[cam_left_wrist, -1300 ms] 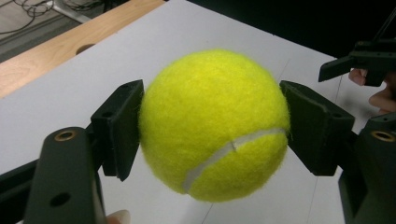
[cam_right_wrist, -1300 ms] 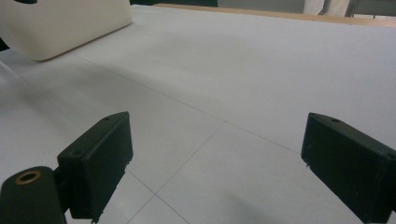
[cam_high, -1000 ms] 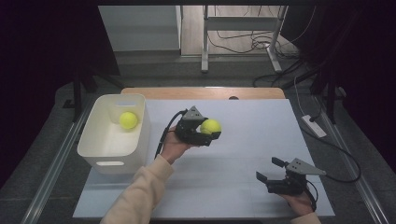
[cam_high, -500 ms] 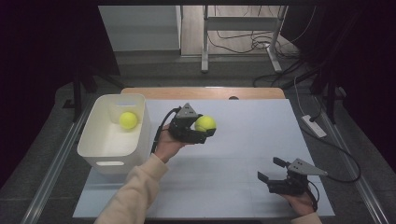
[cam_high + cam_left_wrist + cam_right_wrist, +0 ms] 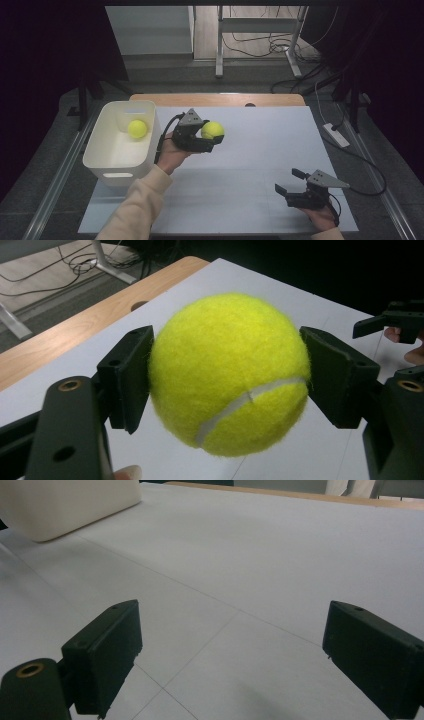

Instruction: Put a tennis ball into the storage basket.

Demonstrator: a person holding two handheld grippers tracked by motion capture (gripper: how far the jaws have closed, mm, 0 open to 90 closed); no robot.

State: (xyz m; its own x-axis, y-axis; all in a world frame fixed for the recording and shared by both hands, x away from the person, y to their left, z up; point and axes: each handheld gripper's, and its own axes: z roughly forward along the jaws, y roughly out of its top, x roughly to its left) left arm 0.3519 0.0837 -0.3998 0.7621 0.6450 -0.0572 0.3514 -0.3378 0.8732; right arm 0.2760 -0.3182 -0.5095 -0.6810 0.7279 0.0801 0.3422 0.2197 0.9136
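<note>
My left gripper (image 5: 214, 135) is shut on a yellow tennis ball (image 5: 212, 130), held above the white table sheet just right of a white bin (image 5: 102, 155). In the left gripper view the ball (image 5: 229, 374) is pinched between both black pads (image 5: 127, 375). A second tennis ball (image 5: 137, 128) lies inside the bin near its far end. My right gripper (image 5: 290, 182) rests low at the front right of the table, open, with nothing between its jaws; its own view has the wide-apart pads (image 5: 107, 650) over bare sheet.
The white sheet (image 5: 260, 150) covers most of a wooden table whose far edge (image 5: 220, 99) shows. The bin's corner (image 5: 65, 505) appears far left in the right gripper view. A cable and a white power strip (image 5: 336, 135) lie beyond the right edge.
My left gripper has carried the ball leftward toward the bin, a little higher. The right gripper has stayed put.
</note>
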